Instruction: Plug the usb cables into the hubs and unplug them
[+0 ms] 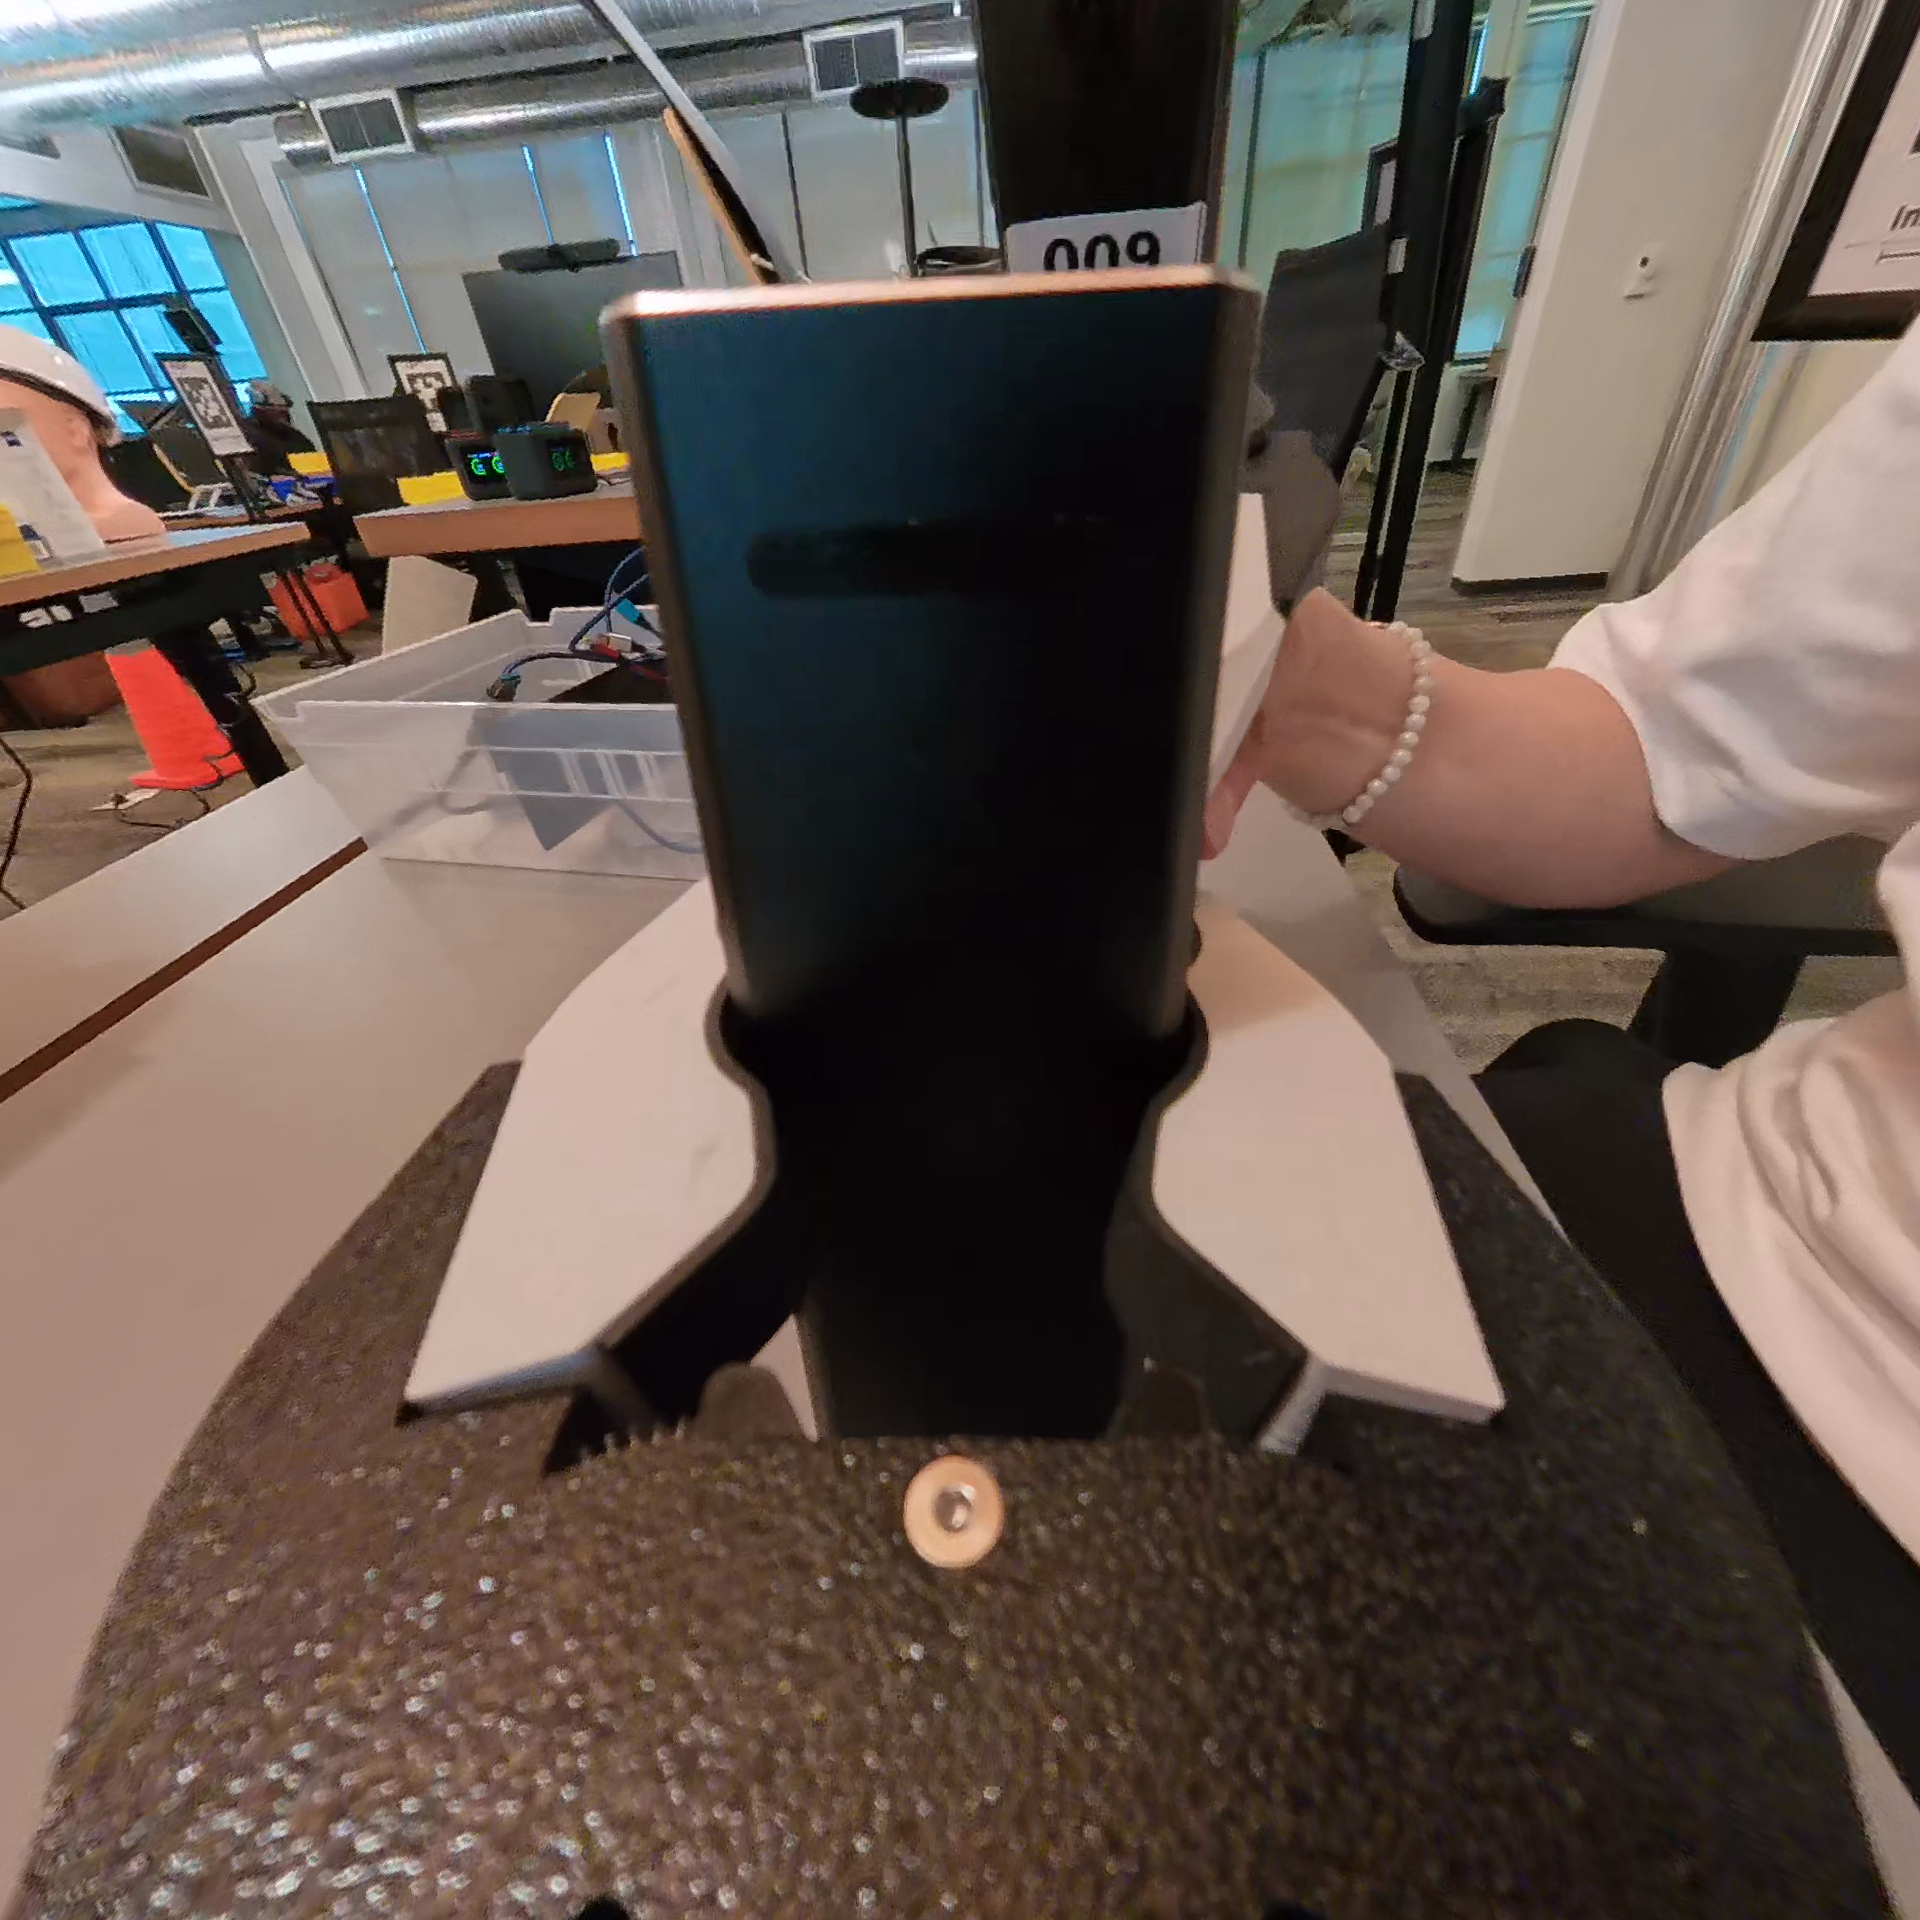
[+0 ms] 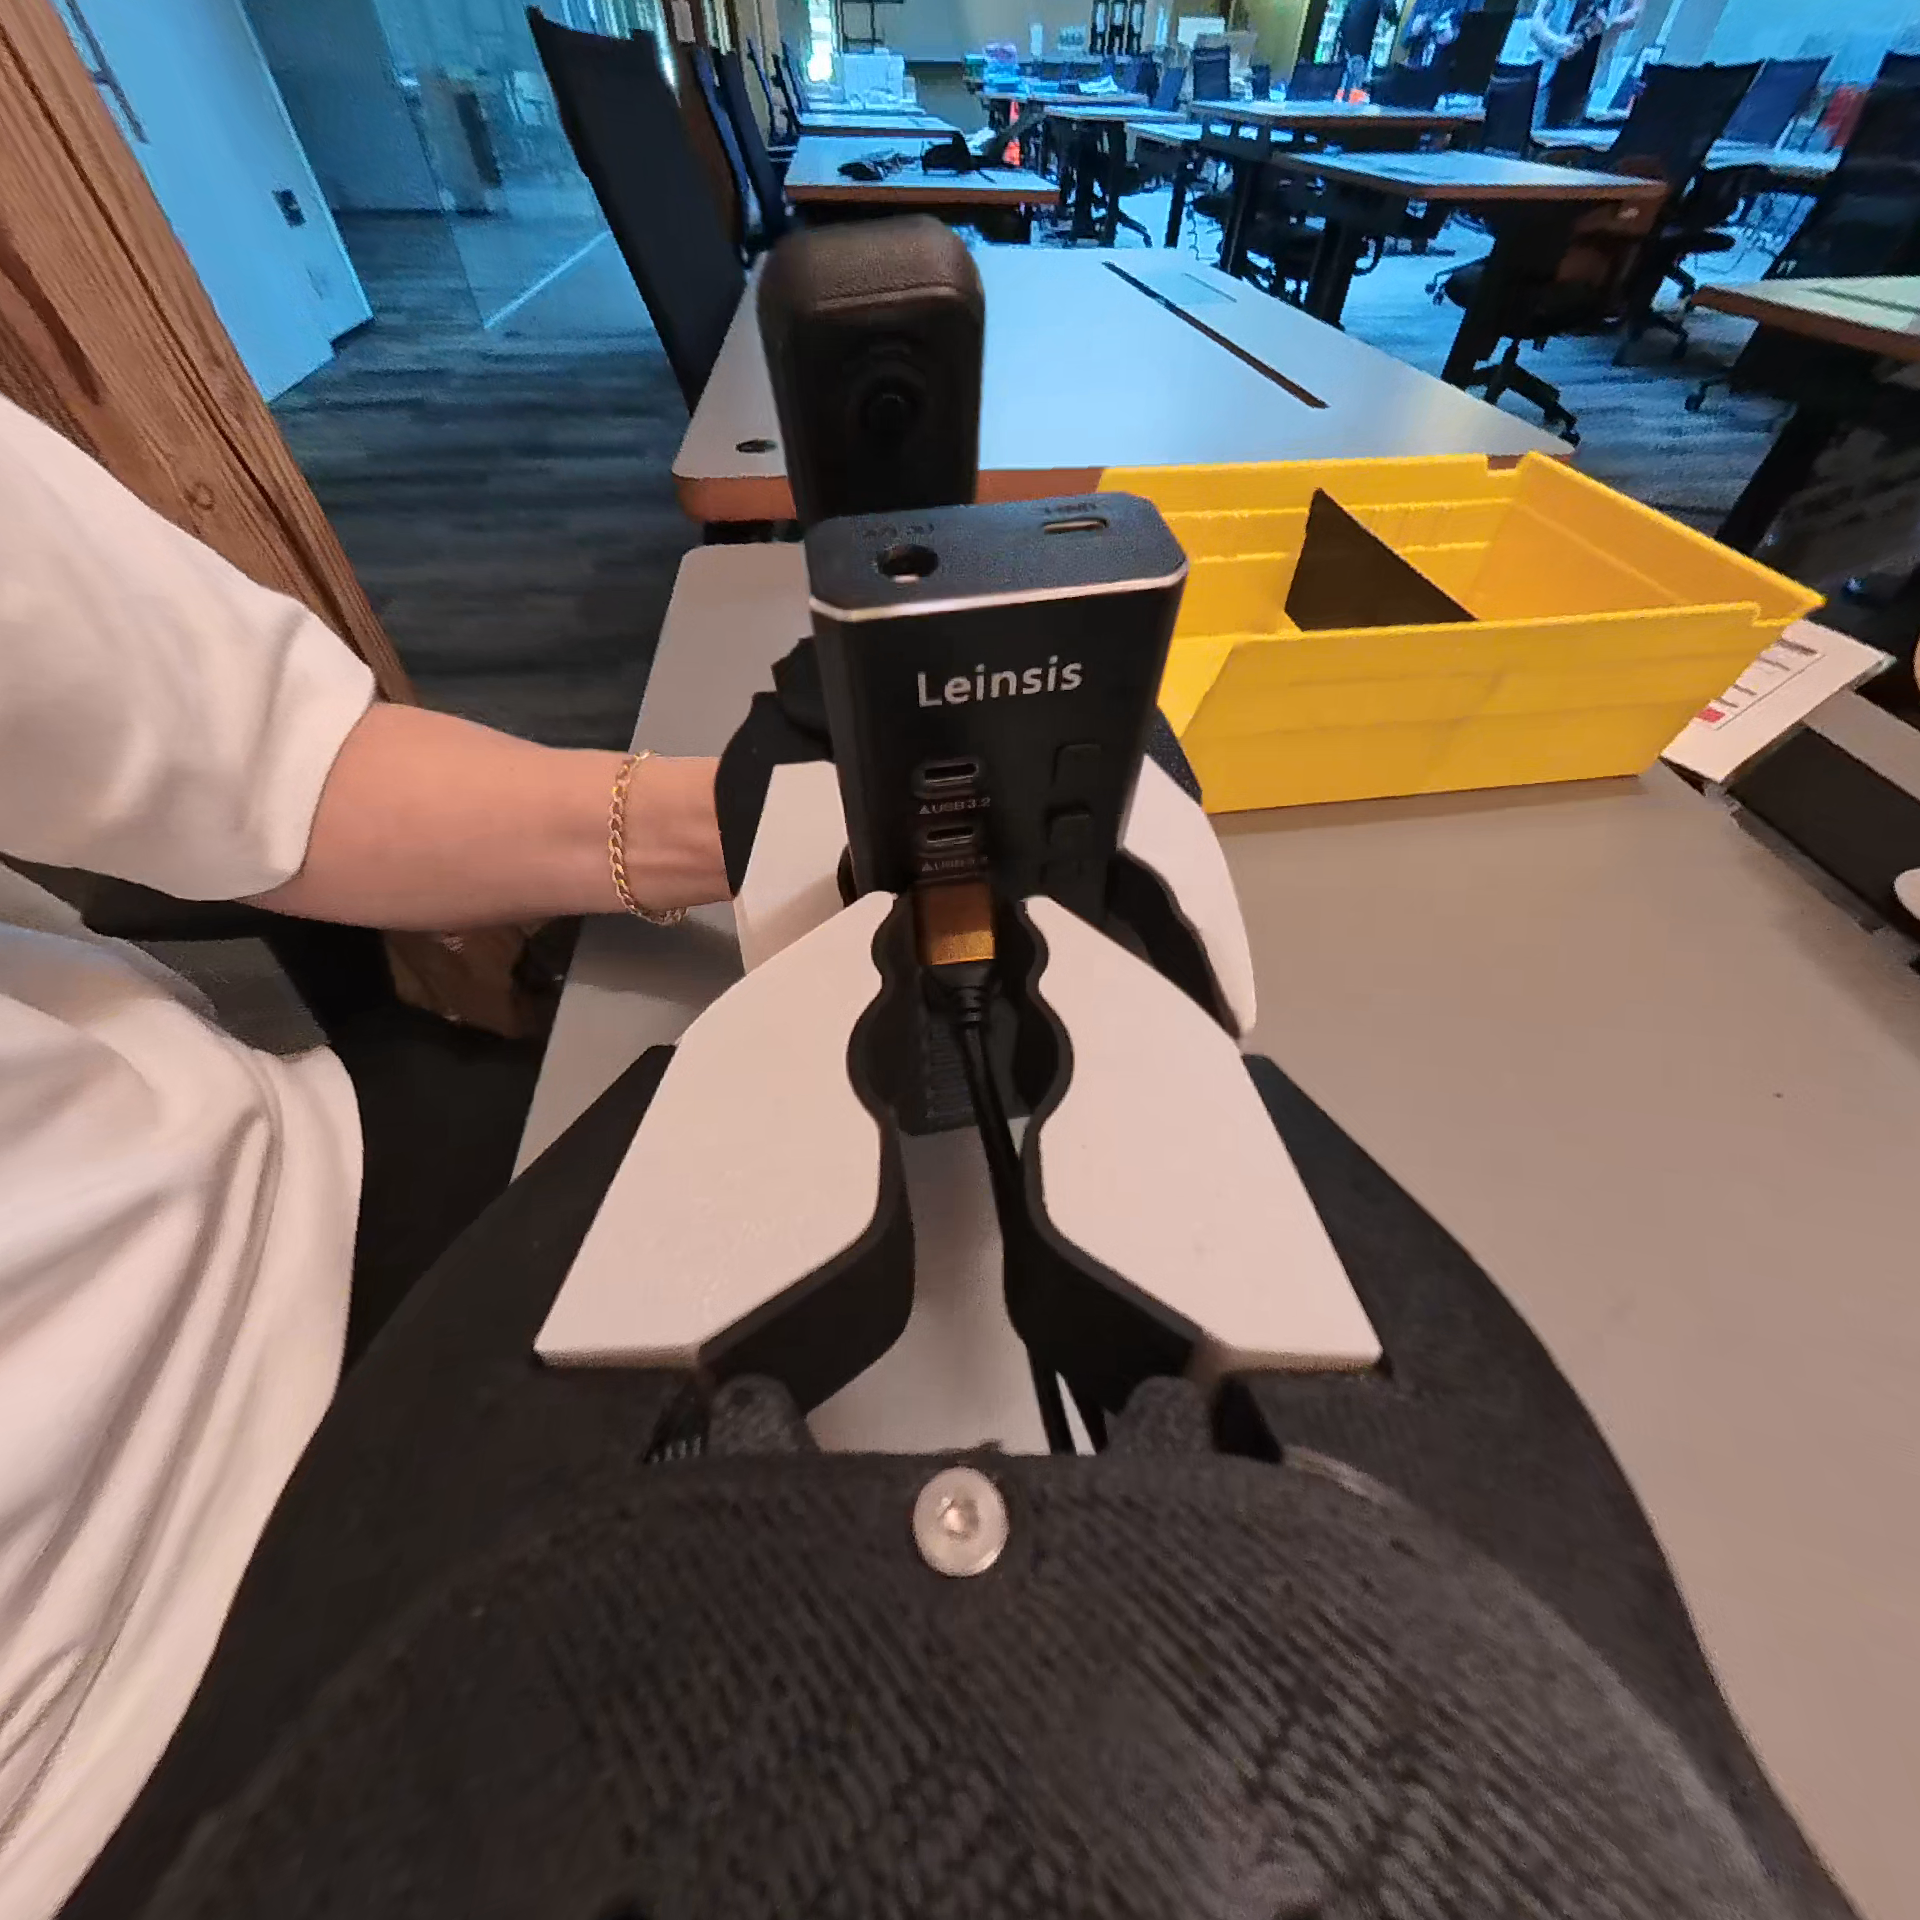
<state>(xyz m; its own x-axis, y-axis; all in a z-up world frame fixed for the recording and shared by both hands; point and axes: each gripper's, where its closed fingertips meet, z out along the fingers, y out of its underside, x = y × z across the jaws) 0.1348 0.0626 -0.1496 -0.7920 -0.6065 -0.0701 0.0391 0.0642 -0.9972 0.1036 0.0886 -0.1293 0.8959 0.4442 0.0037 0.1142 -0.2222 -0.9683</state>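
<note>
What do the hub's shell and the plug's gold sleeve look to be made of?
The hub looks like dark brushed metal, probably anodised aluminium: its bevelled rim shines silver. The end cap may be matte plastic. The plug has a gold sleeve with a satin metallic sheen, metal or metallised plastic. Its cable looks like smooth black rubber.

— What sits between the fingers of the left gripper (image 1: 956,997)?
— A tall, dark, flat-backed metal hub (image 1: 935,644), upright, clamped at its lower end.
— And behind it?
— A clear plastic bin (image 1: 488,748) of tangled blue cables (image 1: 613,634) on the pale grey table (image 1: 208,1039); a hand with a white bead bracelet (image 1: 1392,727) at the right.
</note>
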